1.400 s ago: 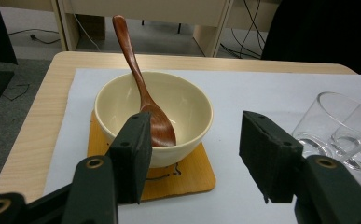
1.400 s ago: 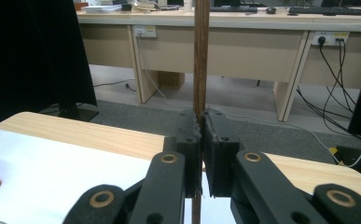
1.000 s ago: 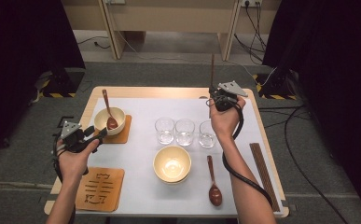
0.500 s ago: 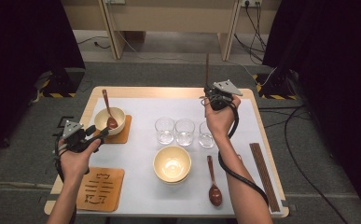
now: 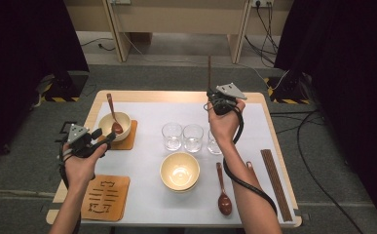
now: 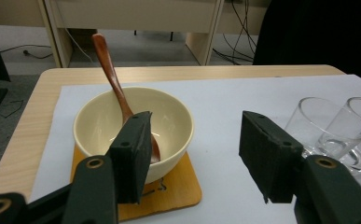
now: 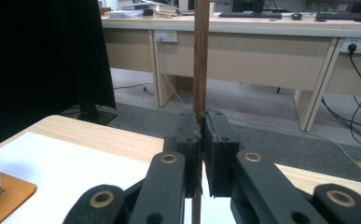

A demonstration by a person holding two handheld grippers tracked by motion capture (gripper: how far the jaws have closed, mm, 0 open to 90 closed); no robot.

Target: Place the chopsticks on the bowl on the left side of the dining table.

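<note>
My right gripper (image 5: 211, 101) is raised over the table's far edge, shut on a dark wooden chopstick (image 5: 209, 70) that stands upright. In the right gripper view the chopstick (image 7: 200, 56) runs straight up between the closed pads of that gripper (image 7: 200, 122). My left gripper (image 5: 109, 138) is open at the left side, pointing at a cream bowl (image 5: 113, 120) on an orange coaster (image 5: 129, 139). In the left gripper view the bowl (image 6: 99, 123) holds a brown spoon (image 6: 107, 58), and nothing lies between the fingers of the gripper (image 6: 194, 140).
Three clear glasses (image 5: 172, 135) stand in a row mid-table, the rightmost partly behind the right wrist. A second cream bowl (image 5: 179, 170) sits nearer, with a brown spoon (image 5: 222, 192) beside it. More dark chopsticks (image 5: 273, 180) lie along the right edge. A patterned coaster (image 5: 105, 197) lies at the front left.
The right hand and its upright chopstick have shifted slightly to the left. The left hand has stayed where it was.
</note>
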